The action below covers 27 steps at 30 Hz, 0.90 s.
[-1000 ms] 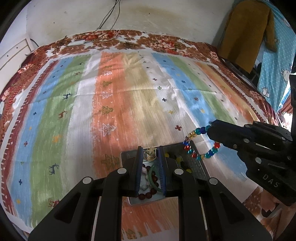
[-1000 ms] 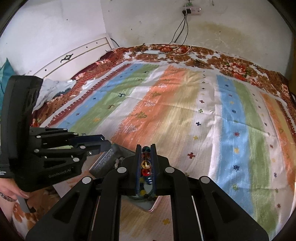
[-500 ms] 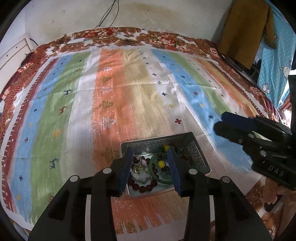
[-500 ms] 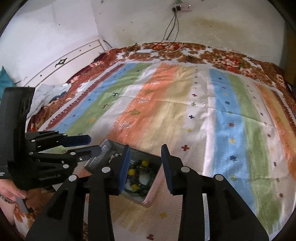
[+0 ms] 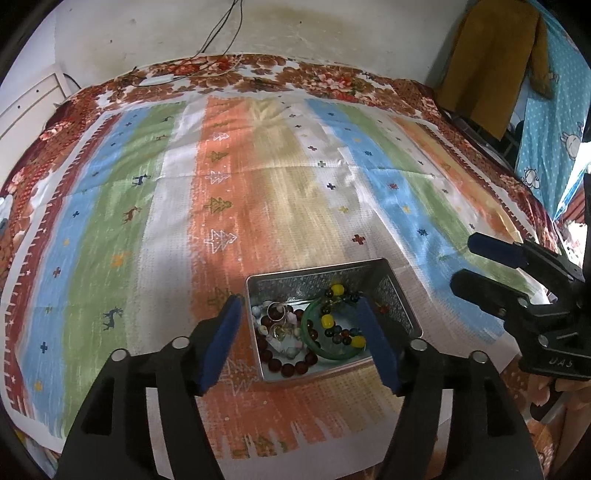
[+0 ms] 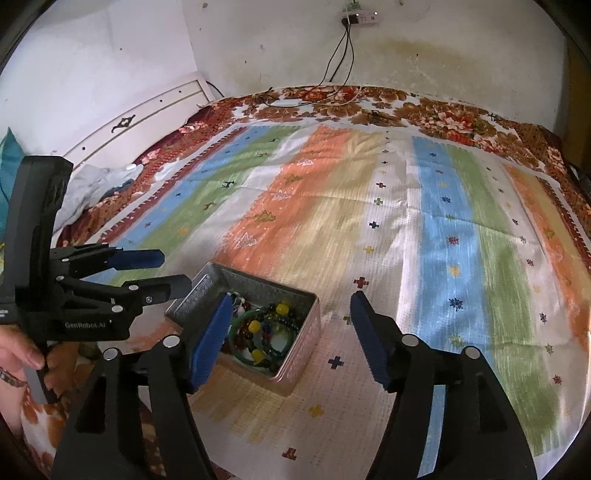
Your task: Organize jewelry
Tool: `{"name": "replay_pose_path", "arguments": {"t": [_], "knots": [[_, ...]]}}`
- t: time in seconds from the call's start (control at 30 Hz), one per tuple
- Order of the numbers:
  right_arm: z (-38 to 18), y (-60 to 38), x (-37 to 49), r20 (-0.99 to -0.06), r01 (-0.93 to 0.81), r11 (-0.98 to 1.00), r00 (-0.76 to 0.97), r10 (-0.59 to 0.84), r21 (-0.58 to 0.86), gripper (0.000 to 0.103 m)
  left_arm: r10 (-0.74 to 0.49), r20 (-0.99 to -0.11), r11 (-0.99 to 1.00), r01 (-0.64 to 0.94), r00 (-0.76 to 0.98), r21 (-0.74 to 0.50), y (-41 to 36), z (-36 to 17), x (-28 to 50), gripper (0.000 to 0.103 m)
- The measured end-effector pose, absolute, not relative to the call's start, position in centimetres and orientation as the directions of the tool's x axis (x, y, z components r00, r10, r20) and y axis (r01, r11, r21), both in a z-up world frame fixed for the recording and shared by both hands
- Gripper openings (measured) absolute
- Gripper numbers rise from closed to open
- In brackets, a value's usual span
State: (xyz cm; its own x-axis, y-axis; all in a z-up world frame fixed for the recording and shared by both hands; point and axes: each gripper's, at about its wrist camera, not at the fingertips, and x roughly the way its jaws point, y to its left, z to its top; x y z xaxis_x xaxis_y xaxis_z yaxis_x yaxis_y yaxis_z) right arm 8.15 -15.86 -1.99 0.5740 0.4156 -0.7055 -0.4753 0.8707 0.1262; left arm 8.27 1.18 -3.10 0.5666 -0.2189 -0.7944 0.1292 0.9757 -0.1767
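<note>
An open metal tin (image 5: 288, 285) sits on the striped cloth near its front edge. Inside lie a green bangle (image 5: 309, 338), a dark red bead bracelet (image 5: 291, 366), a multi-coloured bead bracelet (image 5: 325, 320) and small pale pieces. My left gripper (image 5: 297, 301) hovers over the tin, its jaws opening with nothing gripped between the blue pads. My right gripper (image 6: 291, 297) hangs beside the tin (image 6: 303, 338), jaws opening and empty, the bangle (image 6: 242, 349) below its left pad. Each gripper shows in the other's view: right gripper (image 5: 467, 263), left gripper (image 6: 171, 271).
The striped cloth (image 5: 229, 206) covers a bed with a floral blanket border (image 5: 325, 79). A white headboard (image 6: 147, 122) stands at the left, with a cable and power strip (image 6: 360, 16) on the wall. A mustard garment (image 5: 491, 55) hangs far right. A person's hand (image 6: 20, 354) holds the left gripper.
Both grippers were shut a second ago, the right on the multi-coloured bead bracelet, the left on a small piece over the tin. Both have opened wide, and the bracelet now lies in the tin.
</note>
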Motion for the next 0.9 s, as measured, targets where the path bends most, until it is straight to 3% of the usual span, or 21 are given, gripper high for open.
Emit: {"name": "replay_pose_path", "arguments": {"t": [0.33, 0.5, 0.9], "knots": [[-1.8, -17.1, 6.1, -0.665, -0.490, 0.860, 0.597, 0.449, 0.140, 0.095, -0.219, -0.788, 0.976, 0.148, 0.576, -0.163, 1.2, -3.3, 5.9, 0.089], [-1.9, -17.5, 4.8, -0.649, -0.489, 0.862, 0.614, 0.449, 0.133, 0.097, -0.226, -0.770, 0.974, 0.142, 0.597, -0.176, 1.4, -3.1, 4.9, 0.097], [-1.4, -18.9, 1.7, -0.590, -0.460, 0.877, 0.672, 0.448, 0.141, 0.098, -0.165, -0.724, 0.986, 0.127, 0.670, -0.107, 0.7, -2.3, 2.3, 0.097]]}}
